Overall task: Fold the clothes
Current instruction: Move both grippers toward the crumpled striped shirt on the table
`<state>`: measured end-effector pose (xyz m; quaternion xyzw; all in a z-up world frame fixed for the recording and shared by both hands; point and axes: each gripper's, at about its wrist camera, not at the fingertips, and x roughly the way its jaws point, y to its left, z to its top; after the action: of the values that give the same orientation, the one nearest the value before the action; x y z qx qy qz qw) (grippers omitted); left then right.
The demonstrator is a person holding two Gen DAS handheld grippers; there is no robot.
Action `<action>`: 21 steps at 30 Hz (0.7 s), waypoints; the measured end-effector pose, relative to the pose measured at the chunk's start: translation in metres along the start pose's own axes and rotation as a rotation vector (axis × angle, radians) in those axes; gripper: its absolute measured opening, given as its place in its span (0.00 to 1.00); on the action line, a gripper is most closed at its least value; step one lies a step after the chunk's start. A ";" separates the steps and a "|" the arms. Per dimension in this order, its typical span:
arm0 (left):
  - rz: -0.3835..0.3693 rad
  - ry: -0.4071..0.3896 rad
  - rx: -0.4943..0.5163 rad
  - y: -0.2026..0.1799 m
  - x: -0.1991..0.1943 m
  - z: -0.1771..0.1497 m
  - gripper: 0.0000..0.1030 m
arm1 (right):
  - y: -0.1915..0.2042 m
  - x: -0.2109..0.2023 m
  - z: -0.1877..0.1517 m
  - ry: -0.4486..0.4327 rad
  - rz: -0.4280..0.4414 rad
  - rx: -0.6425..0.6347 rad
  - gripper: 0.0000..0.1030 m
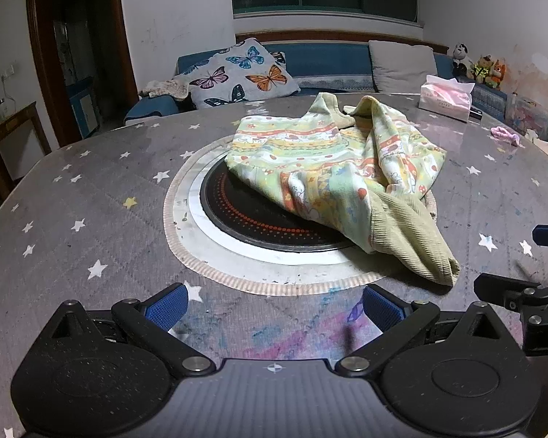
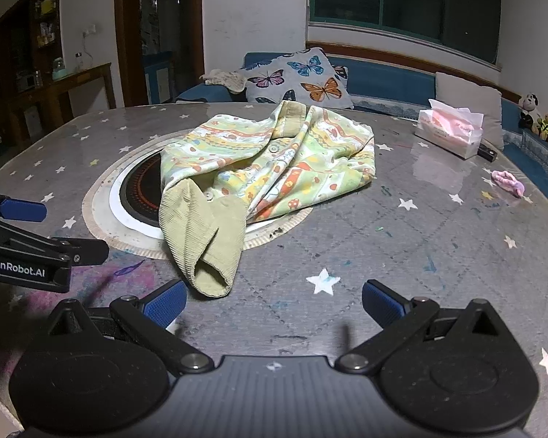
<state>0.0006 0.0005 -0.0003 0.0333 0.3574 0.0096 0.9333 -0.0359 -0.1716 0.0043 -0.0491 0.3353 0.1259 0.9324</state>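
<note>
A small patterned green and yellow child's garment (image 1: 332,168) with ribbed olive cuffs lies crumpled on the grey star-print table (image 1: 91,200), partly over a round black hotplate (image 1: 259,215). It also shows in the right wrist view (image 2: 266,160), one cuffed end (image 2: 204,241) pointing toward me. My left gripper (image 1: 274,306) is open and empty, just short of the hotplate ring. My right gripper (image 2: 274,303) is open and empty, its left fingertip (image 2: 164,303) close beside the cuff. Each gripper shows at the edge of the other's view: the right (image 1: 529,292), the left (image 2: 25,241).
A pink tissue box (image 2: 451,133) stands at the table's far right, with a small pink cloth (image 2: 507,182) nearer. A blue sofa with a butterfly cushion (image 2: 299,80) and a grey cushion is behind the table. Soft toys (image 2: 544,120) sit at the right.
</note>
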 end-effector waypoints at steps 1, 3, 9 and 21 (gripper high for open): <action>-0.003 0.003 -0.001 0.001 0.001 0.000 1.00 | 0.000 0.000 0.000 0.003 0.000 0.000 1.00; -0.008 0.010 -0.003 0.002 0.003 0.001 1.00 | -0.001 -0.001 -0.002 0.006 0.000 -0.001 1.00; 0.010 0.011 0.005 0.000 0.003 -0.001 1.00 | 0.002 -0.001 -0.001 0.012 0.005 0.003 1.00; -0.005 0.039 0.017 -0.003 0.009 0.000 1.00 | 0.007 0.003 -0.002 0.020 0.019 -0.008 1.00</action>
<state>0.0068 -0.0024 -0.0068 0.0400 0.3758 0.0047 0.9258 -0.0366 -0.1649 0.0013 -0.0508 0.3445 0.1357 0.9275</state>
